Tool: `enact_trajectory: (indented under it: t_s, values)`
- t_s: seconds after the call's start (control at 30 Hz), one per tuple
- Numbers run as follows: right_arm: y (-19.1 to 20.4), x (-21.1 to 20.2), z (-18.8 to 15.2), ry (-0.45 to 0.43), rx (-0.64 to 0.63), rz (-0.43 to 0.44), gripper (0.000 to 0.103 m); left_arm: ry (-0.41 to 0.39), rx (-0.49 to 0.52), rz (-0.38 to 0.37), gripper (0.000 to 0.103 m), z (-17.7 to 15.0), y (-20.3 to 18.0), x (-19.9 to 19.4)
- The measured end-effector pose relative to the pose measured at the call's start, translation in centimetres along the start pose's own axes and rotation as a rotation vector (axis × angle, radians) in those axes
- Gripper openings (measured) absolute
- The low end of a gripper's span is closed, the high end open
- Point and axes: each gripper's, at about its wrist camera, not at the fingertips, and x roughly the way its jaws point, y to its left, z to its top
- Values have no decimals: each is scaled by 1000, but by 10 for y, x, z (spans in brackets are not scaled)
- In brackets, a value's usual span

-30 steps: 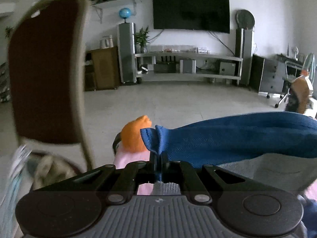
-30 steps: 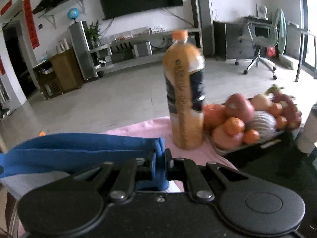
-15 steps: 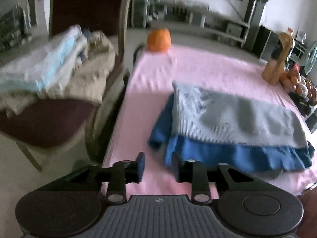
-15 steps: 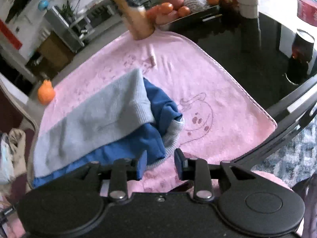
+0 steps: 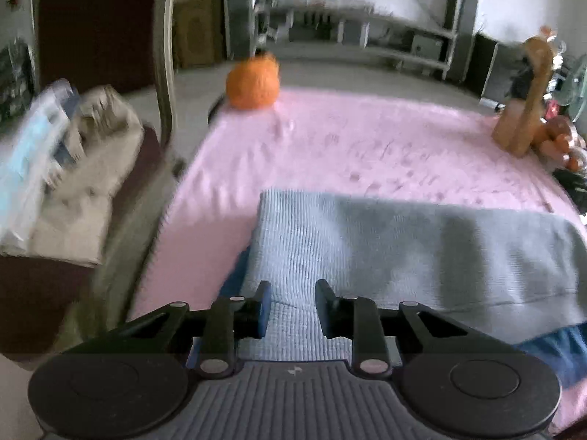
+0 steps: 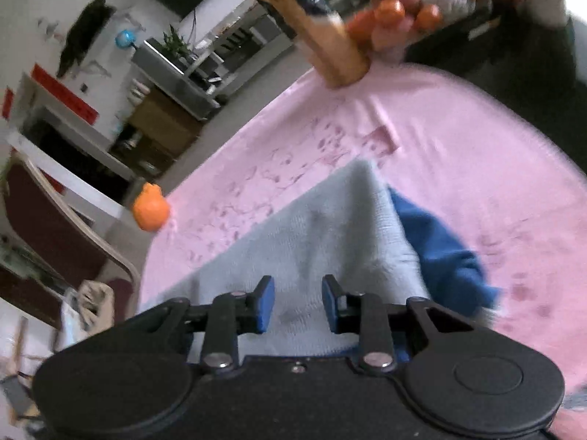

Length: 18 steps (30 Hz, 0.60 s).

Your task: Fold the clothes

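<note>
A grey and blue knitted garment (image 5: 403, 245) lies folded on the pink cloth (image 5: 348, 146), grey side up, with blue showing at its edges. My left gripper (image 5: 291, 308) is open and empty, just above the garment's near left part. In the right wrist view the same garment (image 6: 323, 242) lies under my right gripper (image 6: 298, 304), which is open and empty above its grey part. A blue sleeve (image 6: 444, 256) sticks out to the right.
An orange fruit (image 5: 253, 82) sits at the cloth's far left corner. A juice bottle (image 6: 304, 22) and a fruit tray (image 6: 433, 11) stand at the far right. A chair (image 5: 91, 139) with folded clothes (image 5: 62, 168) stands left of the table.
A second ago both grippers were shut on the garment's blue edge, held up. They let go, the garment lies folded on the cloth, and both open grippers have moved in over it.
</note>
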Motion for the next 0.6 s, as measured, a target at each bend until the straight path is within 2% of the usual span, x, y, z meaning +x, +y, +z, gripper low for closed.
enact_trajectory:
  t_s: [0.03,0.07,0.1,0.2,0.3,0.37,0.43,0.6]
  values:
    - [-13,9,-1,18,51,-18,28,29,-41,0,25,-2,7,12]
    - [-26,19,-2,35,103,-35,23,41,-89,0,14,-5,16,18]
    - [-41,25,-3,50,169,-38,0,44,-144,-19,14,-7,27,18]
    - [-91,21,-5,76,436,32,0,61,-234,-75,14,-12,47,11]
    - [-100,5,-13,50,511,30,0,6,-201,-97,13,0,43,-6]
    - [-87,-6,-15,22,467,6,1,-42,-168,-107,9,11,37,-18]
    - [-64,-16,-11,3,369,20,11,-89,-135,-117,11,22,31,-31]
    - [7,-31,15,-10,179,143,11,-207,-51,-142,16,50,15,-62]
